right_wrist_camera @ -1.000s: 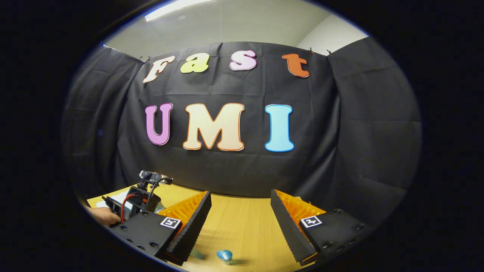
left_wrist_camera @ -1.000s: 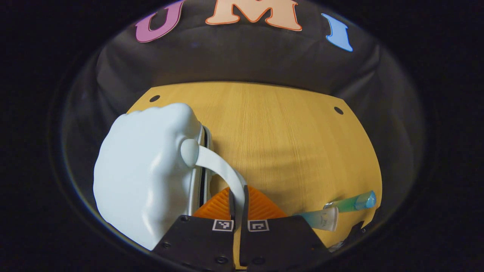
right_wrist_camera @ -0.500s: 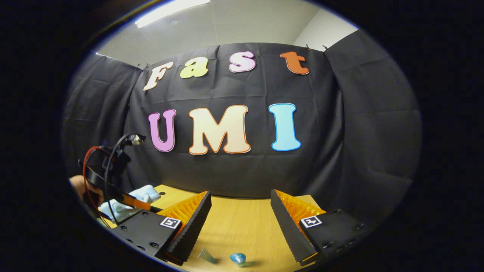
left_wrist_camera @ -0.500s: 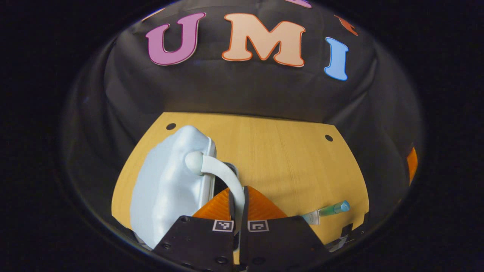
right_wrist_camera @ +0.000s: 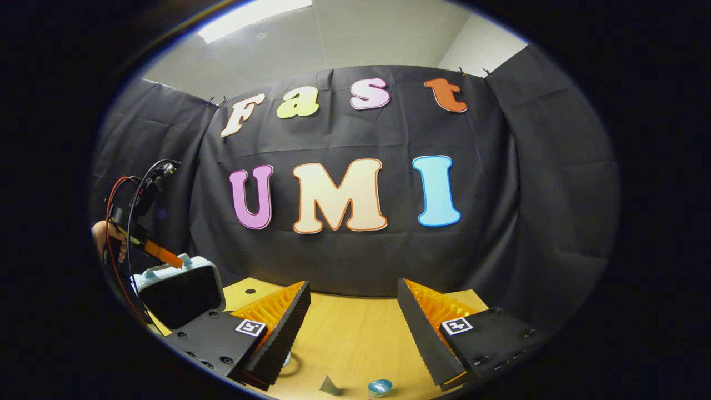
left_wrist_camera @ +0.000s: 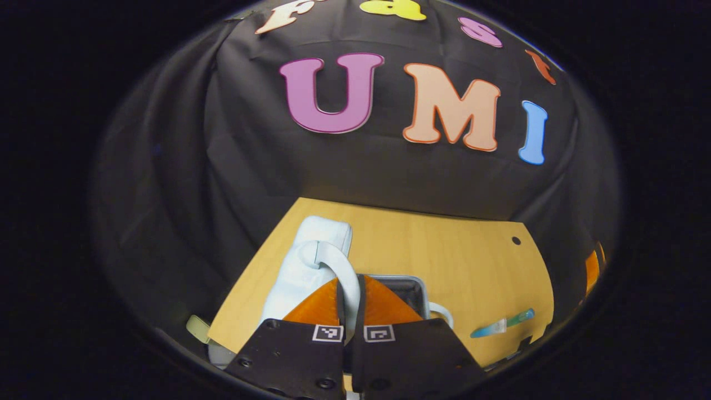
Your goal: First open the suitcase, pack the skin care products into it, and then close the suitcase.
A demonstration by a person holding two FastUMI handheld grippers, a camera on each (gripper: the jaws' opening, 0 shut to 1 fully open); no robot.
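Left gripper view: left gripper (left_wrist_camera: 350, 311) seen pinching pale handle (left_wrist_camera: 340, 265) of suitcase lid (left_wrist_camera: 304, 266), jaws pressed onto it. Lid raised, dark interior of suitcase base (left_wrist_camera: 410, 289) exposed just beyond the fingers on table (left_wrist_camera: 444, 250). Skin care tube (left_wrist_camera: 502, 324) lies flat to right of base, long axis across table. Right gripper (right_wrist_camera: 353, 328) held with jaws spread, empty, judged nearer to tube; tube's blue cap (right_wrist_camera: 380, 387) seen below between its fingers.

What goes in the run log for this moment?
phase: opening suitcase | left gripper: shut on handle, lid raised | right gripper: open, idle | tube: on table
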